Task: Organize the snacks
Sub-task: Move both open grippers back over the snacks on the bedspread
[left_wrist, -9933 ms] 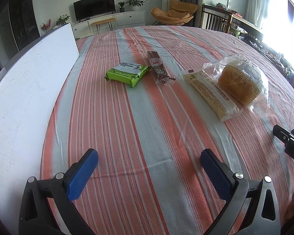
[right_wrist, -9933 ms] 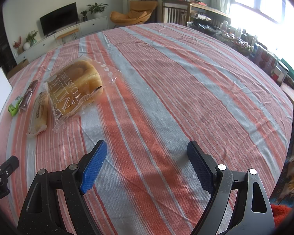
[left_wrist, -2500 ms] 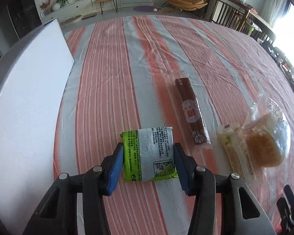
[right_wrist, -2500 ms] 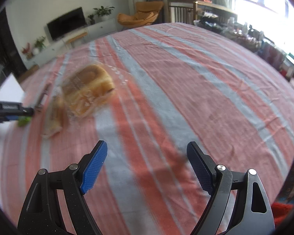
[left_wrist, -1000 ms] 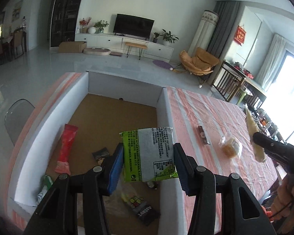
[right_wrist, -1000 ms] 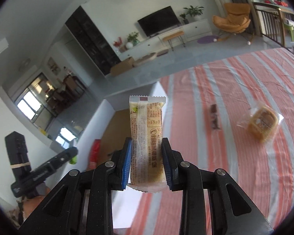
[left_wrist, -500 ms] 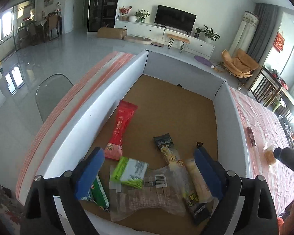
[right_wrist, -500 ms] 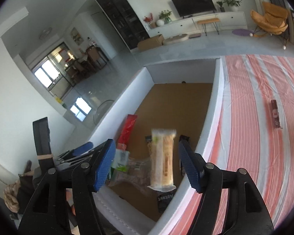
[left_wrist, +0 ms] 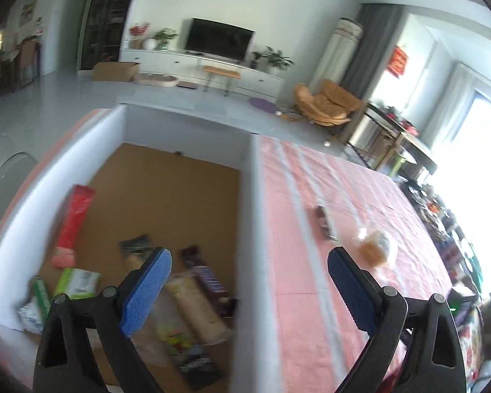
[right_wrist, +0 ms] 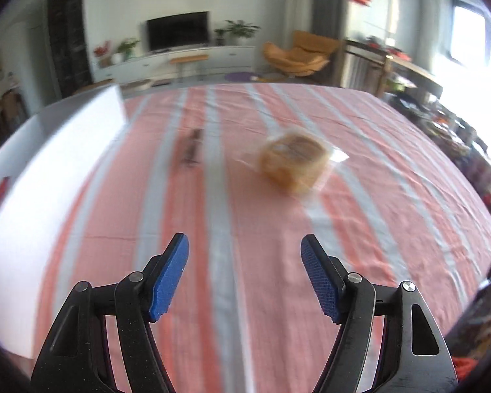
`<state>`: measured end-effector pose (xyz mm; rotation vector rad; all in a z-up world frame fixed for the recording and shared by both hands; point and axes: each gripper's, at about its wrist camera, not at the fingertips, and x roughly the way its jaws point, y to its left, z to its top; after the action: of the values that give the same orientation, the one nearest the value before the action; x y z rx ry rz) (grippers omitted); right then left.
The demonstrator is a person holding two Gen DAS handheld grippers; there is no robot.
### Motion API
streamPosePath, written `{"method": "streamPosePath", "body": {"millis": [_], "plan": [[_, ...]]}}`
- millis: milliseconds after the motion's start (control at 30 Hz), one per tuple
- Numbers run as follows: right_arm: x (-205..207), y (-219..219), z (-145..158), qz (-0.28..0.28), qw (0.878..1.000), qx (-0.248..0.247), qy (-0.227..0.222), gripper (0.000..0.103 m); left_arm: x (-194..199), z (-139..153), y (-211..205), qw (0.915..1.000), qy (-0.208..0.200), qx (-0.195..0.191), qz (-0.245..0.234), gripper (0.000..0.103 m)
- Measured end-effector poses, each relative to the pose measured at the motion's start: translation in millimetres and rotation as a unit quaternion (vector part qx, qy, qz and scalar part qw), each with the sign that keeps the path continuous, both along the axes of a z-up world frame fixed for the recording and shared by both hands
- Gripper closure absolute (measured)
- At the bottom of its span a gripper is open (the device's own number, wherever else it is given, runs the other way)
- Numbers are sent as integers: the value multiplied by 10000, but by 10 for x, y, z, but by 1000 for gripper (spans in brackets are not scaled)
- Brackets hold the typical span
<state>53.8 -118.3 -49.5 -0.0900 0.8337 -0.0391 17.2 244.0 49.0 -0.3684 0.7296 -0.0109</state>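
Left tongs (left_wrist: 249, 286) are opening, nothing between them, over the white box (left_wrist: 247, 216) holding several snack packets. Right tongs (right_wrist: 244, 273) are also opening, empty, above the striped tabletop (right_wrist: 392, 196), where a bagged bread (right_wrist: 293, 160) and dark bar (right_wrist: 191, 150) lie apart.

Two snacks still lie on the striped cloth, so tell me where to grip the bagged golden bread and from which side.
Take the bagged golden bread across the loaf's narrow width, from above: it is a soft rounded block lying flat, and its loose clear wrapper would slip. The right gripper, jaws opening and empty, faces it.
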Motion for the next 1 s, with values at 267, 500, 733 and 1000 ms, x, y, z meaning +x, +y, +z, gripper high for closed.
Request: {"method": "streamPosePath", "body": {"millis": [267,500,733,1000], "plan": [[93,-828,-180,-1657,9842,591,215,29,332,22,-1320,9896,188,68,-1426,7],[39,-909,-322,-1793,9804,643,497,29,561,-311,-2214,9752,542,335,-2119,7],[17,-939,-350,-1888,9787,651,482,25,831,-786,-2440,9709,834,864,-2073,7],[27,-913,-364,-1877,9794,533,512,24,1138,-1339,-2334,9710,1421,897,-1702,7]]}}
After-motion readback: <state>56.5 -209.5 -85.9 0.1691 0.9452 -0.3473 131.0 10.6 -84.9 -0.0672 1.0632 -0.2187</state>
